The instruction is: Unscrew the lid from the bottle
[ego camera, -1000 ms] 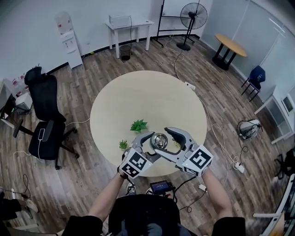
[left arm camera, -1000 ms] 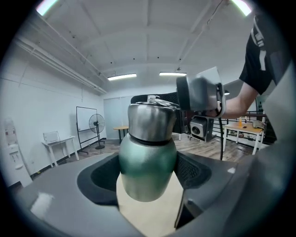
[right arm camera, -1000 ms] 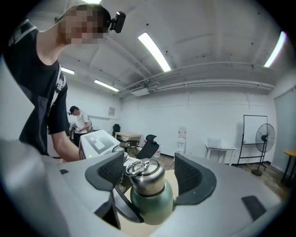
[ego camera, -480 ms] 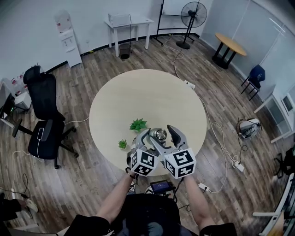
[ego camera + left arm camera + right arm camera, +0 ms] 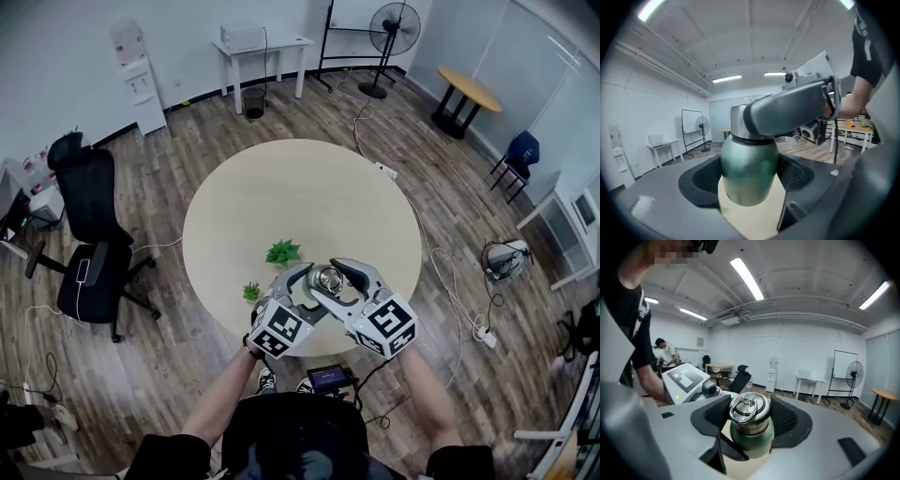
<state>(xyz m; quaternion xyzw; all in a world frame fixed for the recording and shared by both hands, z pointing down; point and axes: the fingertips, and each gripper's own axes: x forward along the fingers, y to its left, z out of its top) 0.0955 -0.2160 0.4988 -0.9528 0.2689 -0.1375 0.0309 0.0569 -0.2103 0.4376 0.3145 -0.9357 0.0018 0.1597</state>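
A round table [image 5: 281, 187] fills the middle of the head view, with a black chair [image 5: 89, 234] on the floor off its 9 o'clock side, a fan [image 5: 394, 33] out past 1 o'clock and a small orange-topped table [image 5: 469, 91] near 2 o'clock. The person stands at the 6 o'clock edge with both forearms reaching in. The left gripper [image 5: 749, 180] comes from about 7 o'clock and is clamped on the green body of the bottle [image 5: 749, 168], a pad pressing each flank. The bottle stands upright on the tabletop close to the 6 o'clock rim. The right gripper [image 5: 750, 416] comes from about 5 o'clock and sits higher, crossing over the left one. Its jaws have just been closing, and the steel lid [image 5: 749, 409] is between them, with a pad against each side. The lid is on the bottle, and a metal ring [image 5: 743, 405] lies on its top. A leafy plant [image 5: 283, 253] stands at 10 o'clock from the bottle, just beside it, and a smaller plant [image 5: 251, 292] stands at 8 o'clock, near the table's rim.
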